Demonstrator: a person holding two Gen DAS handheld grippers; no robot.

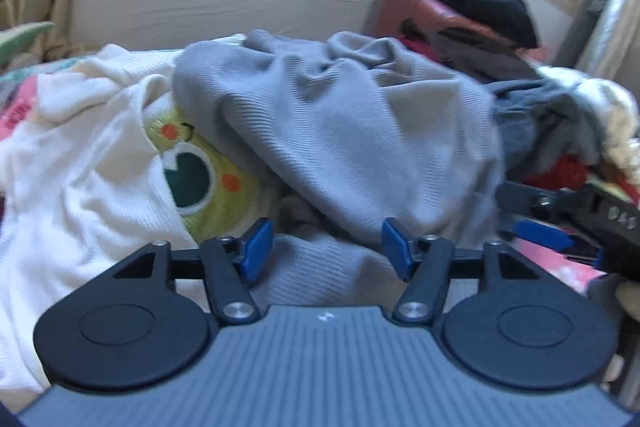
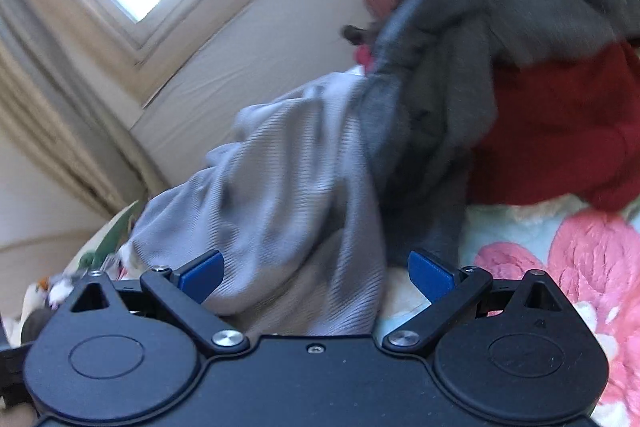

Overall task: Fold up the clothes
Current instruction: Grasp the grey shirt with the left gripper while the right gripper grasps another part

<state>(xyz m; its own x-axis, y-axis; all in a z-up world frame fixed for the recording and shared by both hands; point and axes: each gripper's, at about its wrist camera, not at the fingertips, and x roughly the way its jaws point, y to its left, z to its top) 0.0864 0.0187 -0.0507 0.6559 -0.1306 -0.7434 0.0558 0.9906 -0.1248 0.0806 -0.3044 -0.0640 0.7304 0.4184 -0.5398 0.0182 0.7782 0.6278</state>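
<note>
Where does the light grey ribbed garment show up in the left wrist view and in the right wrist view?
Left wrist: the grey garment fills the centre, bunched, running down between the left gripper's open jaws.
Right wrist: it hangs centre-left, reaching down between the right gripper's open jaws.
Shared landmark: the dark grey garment beside it, on its right in both views.
</note>
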